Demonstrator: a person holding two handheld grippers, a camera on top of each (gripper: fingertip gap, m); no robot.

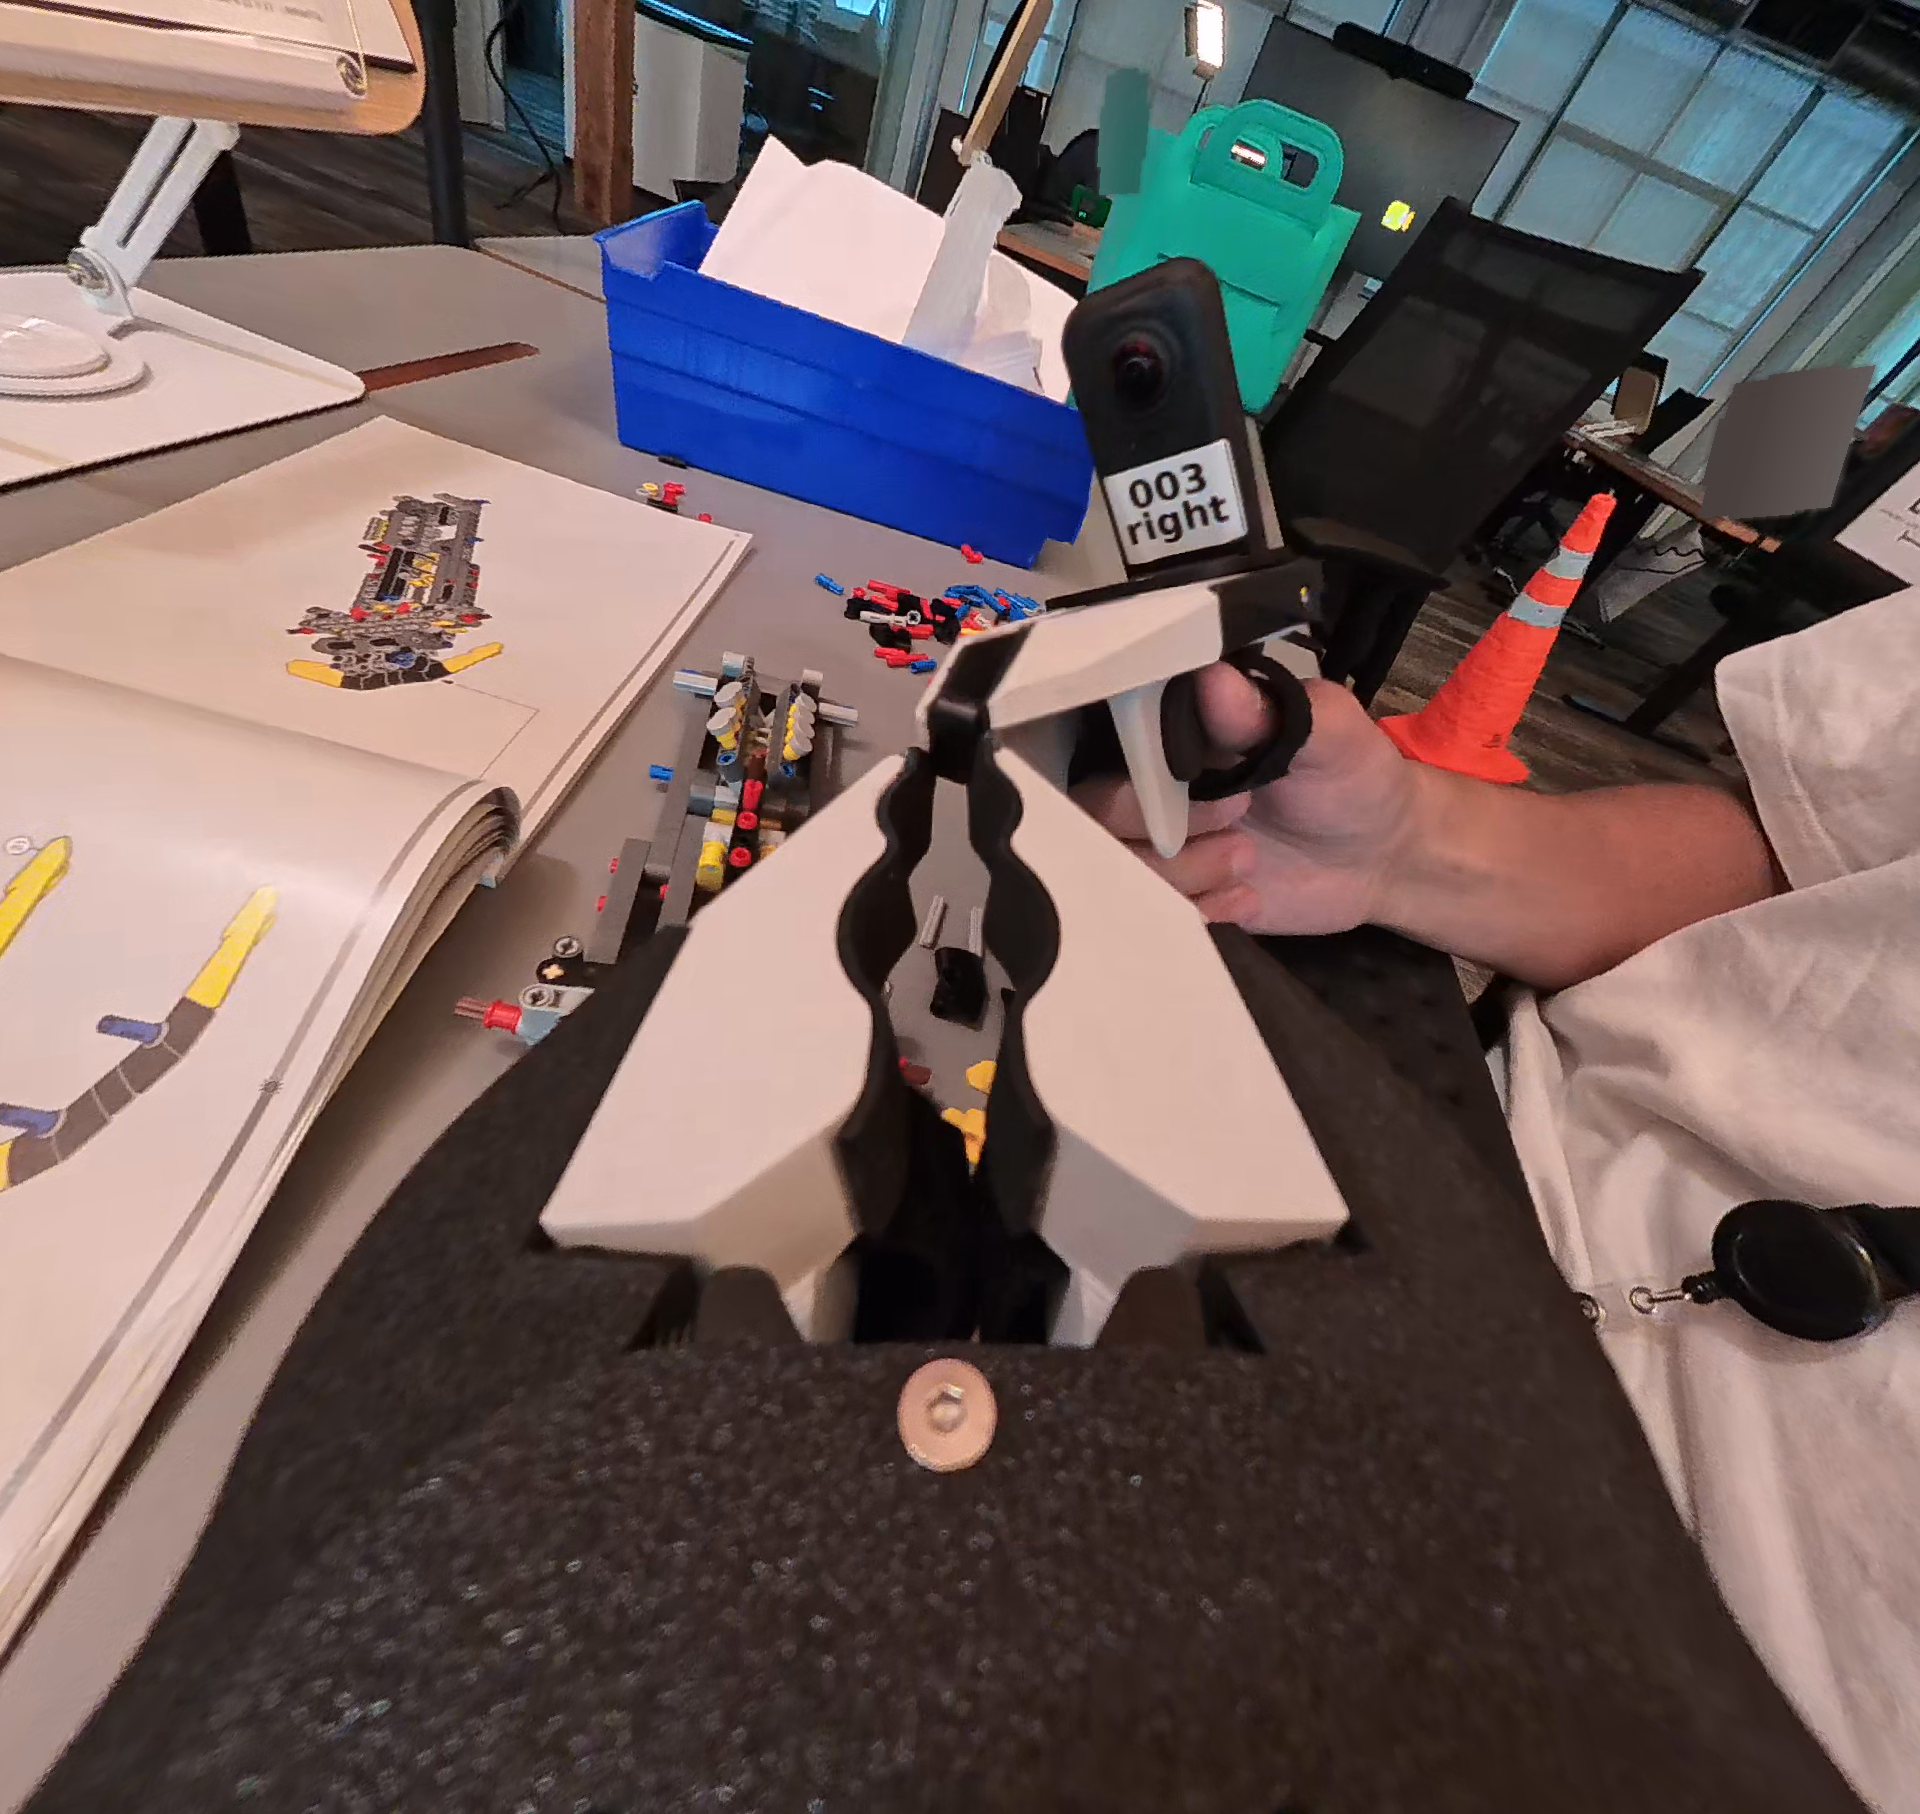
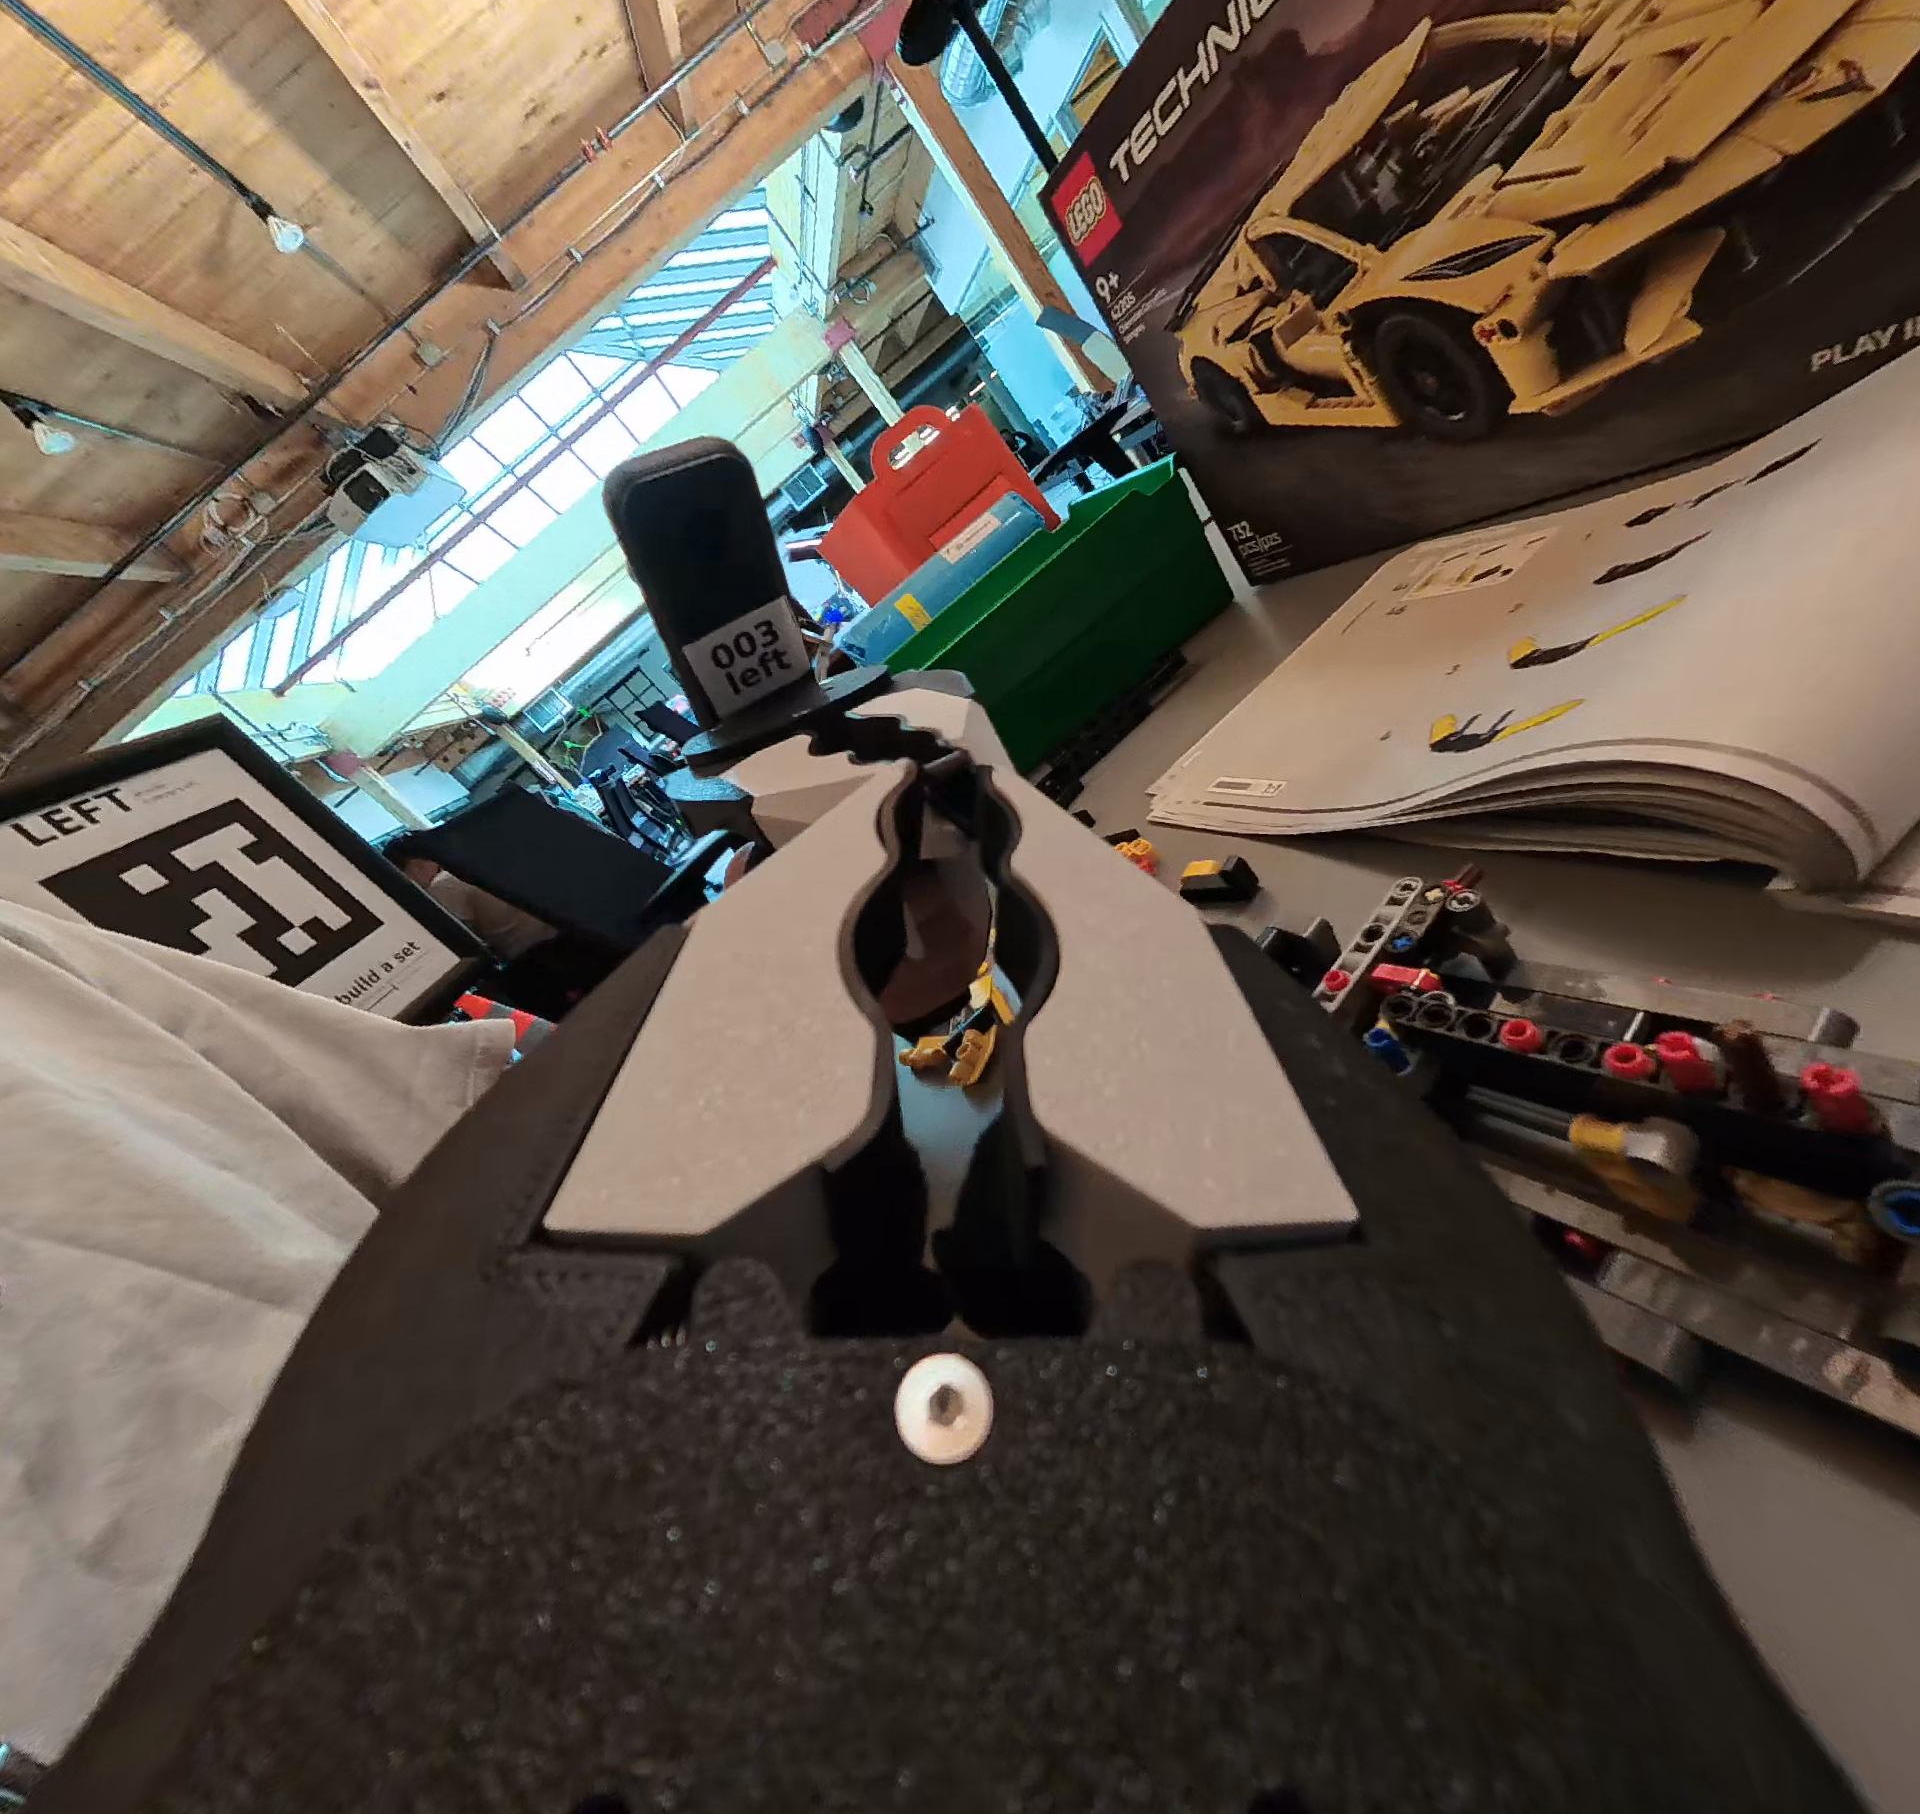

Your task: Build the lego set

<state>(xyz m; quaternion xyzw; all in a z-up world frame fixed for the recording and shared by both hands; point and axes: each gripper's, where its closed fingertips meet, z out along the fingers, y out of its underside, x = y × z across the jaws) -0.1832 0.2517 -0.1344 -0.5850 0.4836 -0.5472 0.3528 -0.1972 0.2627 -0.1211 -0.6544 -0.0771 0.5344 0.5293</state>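
My left gripper (image 1: 951,777) and my right gripper (image 1: 951,715) meet tip to tip above the table. Both look shut, and a small black part (image 1: 951,738) sits where the tips touch; what kind of part it is stays hidden. In the right wrist view the right gripper (image 2: 940,790) points at the left gripper (image 2: 894,734). The grey and black chassis build (image 1: 748,777) with red pins lies on the table beyond the tips, and shows at right in the right wrist view (image 2: 1621,1068). Small yellow pieces (image 1: 971,1110) lie below the fingers.
An open instruction booklet (image 1: 312,725) lies at left. A blue bin (image 1: 831,403) with white paper and a pile of loose red, blue and black pieces (image 1: 925,611) are behind. The set's box (image 2: 1507,206) and a green bin (image 2: 1070,601) stand at the back. An orange cone (image 1: 1507,663) is on the floor.
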